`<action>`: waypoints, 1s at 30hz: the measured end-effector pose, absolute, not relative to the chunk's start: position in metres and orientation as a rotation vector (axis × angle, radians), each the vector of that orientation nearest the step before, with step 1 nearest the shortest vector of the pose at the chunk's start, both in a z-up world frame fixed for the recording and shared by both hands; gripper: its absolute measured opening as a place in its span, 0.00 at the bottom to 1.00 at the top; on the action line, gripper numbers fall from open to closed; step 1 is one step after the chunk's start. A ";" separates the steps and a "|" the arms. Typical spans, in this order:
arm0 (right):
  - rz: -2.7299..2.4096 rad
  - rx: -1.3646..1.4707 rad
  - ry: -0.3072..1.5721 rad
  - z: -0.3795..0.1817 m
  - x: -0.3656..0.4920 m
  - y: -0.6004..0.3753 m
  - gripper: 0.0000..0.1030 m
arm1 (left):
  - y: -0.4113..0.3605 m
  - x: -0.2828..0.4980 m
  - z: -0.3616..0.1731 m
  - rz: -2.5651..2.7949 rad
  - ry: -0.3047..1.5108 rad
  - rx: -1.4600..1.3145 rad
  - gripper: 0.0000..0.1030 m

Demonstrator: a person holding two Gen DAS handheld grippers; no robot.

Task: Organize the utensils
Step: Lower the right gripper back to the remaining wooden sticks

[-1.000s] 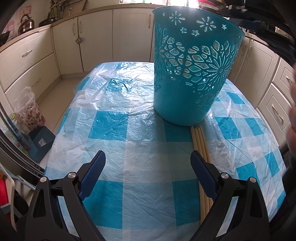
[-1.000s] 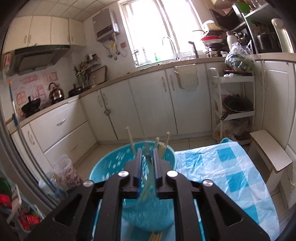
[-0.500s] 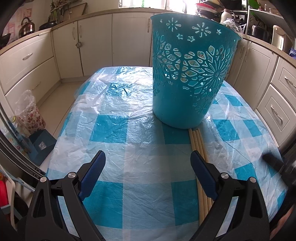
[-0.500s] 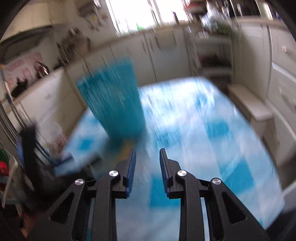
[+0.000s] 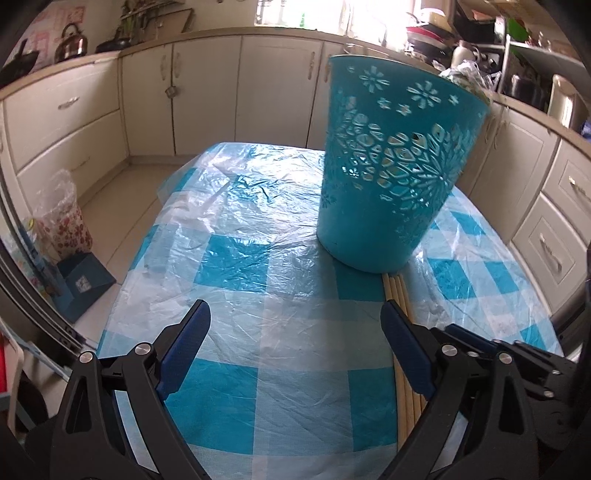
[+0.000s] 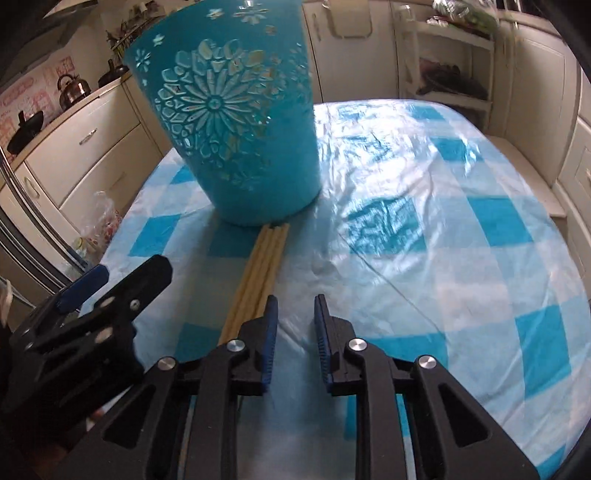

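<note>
Bright window [image 5: 369, 22] backlight, tablecloth [image 6: 388, 177] glare, perhaps slight motion blur.

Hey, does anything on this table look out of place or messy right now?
Yes. A bundle of wooden chopsticks lies flat on the checked tablecloth, their far ends against the foot of the teal basket, not inside it. The clear plastic sheet over the cloth is wrinkled. Nothing looks spilled or broken.
</note>
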State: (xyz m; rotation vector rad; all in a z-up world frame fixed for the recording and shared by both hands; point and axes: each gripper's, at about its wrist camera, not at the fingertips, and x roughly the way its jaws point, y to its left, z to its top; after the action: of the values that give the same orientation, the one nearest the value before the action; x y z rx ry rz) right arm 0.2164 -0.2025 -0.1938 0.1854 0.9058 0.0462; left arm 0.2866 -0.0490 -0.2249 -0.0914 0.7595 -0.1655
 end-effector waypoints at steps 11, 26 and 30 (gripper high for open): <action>0.052 0.033 0.895 -0.195 0.214 -0.190 0.19 | -0.047 0.287 -0.226 -0.167 0.760 -0.106 0.87; 0.081 0.150 0.888 -0.188 0.204 -0.210 0.15 | -0.048 0.288 -0.227 -0.164 0.763 -0.114 0.87; 0.090 0.135 0.899 -0.188 0.213 -0.198 0.15 | -0.046 0.289 -0.228 -0.161 0.766 -0.124 0.87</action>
State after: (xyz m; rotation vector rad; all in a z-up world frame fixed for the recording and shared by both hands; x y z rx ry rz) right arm 0.2126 -0.1980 -0.1885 0.1350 0.8986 0.0897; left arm 0.2892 -0.0463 -0.2276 -0.1243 0.7659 -0.1614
